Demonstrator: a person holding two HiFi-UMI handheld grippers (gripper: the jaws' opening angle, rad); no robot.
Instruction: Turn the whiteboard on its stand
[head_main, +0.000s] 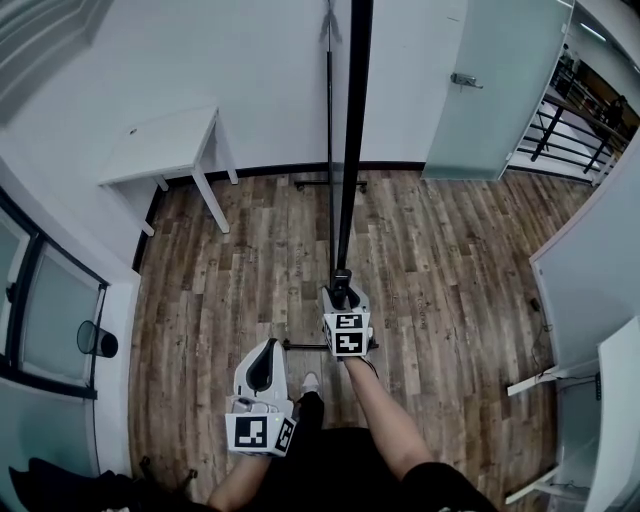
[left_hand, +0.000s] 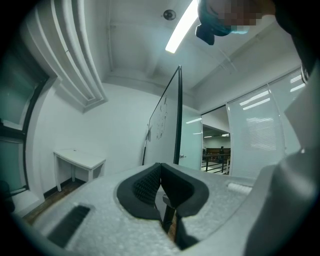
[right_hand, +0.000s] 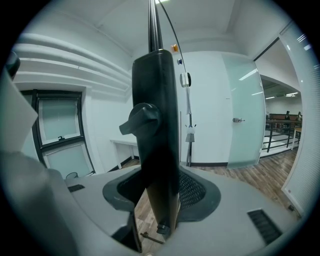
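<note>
In the head view the whiteboard (head_main: 352, 150) stands edge-on, a thin black line running up from my right gripper (head_main: 342, 292). That gripper holds the board's black side post (right_hand: 156, 125) between its jaws, just below a black locking knob (right_hand: 140, 120); the post fills the gap of the right gripper (right_hand: 160, 200). My left gripper (head_main: 265, 365) hangs lower left, apart from the board, shut with nothing in it. In its own view the left gripper (left_hand: 160, 180) has its pads closed together, and the whiteboard (left_hand: 167, 115) stands ahead.
A white table (head_main: 165, 145) stands against the far wall at left. A frosted glass door (head_main: 490, 90) is at the back right, a black bin (head_main: 97, 341) by the left window. The stand's foot bar (head_main: 330, 184) lies on the wood floor. White furniture (head_main: 600, 400) is at right.
</note>
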